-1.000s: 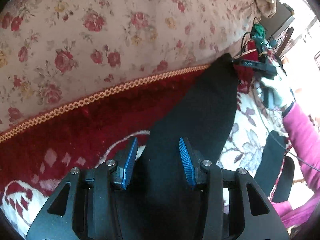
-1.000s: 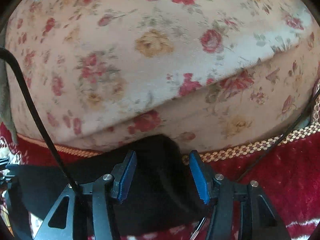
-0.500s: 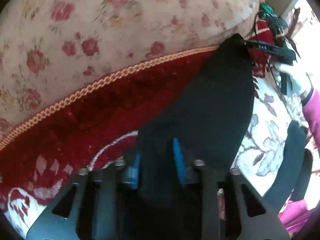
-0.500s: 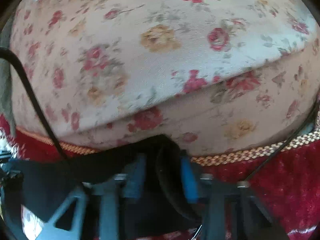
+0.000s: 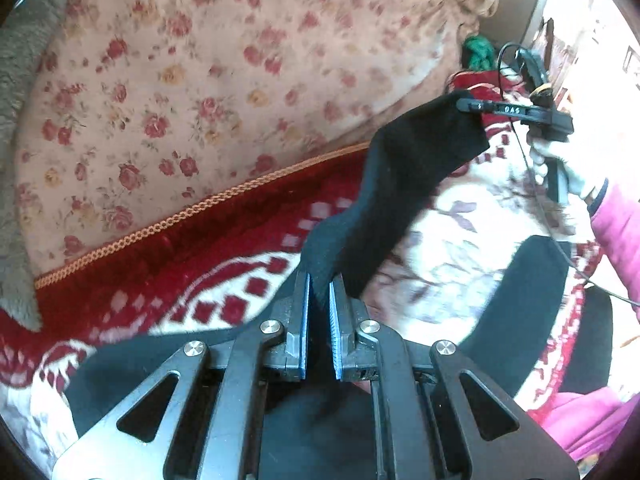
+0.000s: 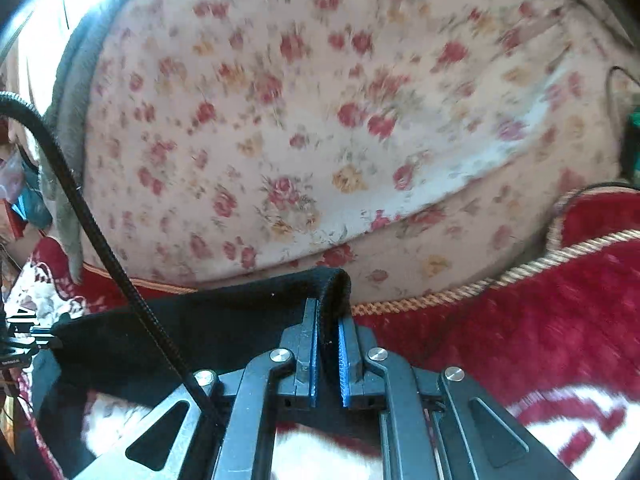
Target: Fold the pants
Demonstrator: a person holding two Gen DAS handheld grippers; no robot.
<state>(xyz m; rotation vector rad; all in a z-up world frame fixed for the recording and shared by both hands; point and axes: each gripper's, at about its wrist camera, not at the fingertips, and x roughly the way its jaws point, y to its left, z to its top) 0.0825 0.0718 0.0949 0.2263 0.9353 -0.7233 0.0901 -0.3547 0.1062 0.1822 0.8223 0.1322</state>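
While both ends of one edge of the black pants [image 5: 404, 184] are pinched, the step in hand looks like lifting that edge clear of the red patterned rug [image 5: 168, 264] to carry it over for a fold.

Starting at the left, the left gripper [image 5: 319, 300] has its blue-padded jaws pressed nearly together on a bunched fold of the cloth; the fabric rises straight out from between the jaws and runs up and away to the right. More of the pants lies dark under and on both sides of the jaws, resting on the rug. This gripper tilts steeply downward toward the rug.

Further right, the right gripper [image 6: 328, 344] pinches the rolled hem, which curls over just above the tips of its jaws; from there the cloth stretches off to the left. Beyond the jaws is a floral cushion [image 6: 320, 120]. In the left wrist view the gloved right hand [image 5: 560, 160], in a pink sleeve [image 5: 616, 220], holds this gripper tilted downward too.

My judgement: next, both hands should travel together, keeping the span taut, lay the lifted edge squarely over the resting part, then release.
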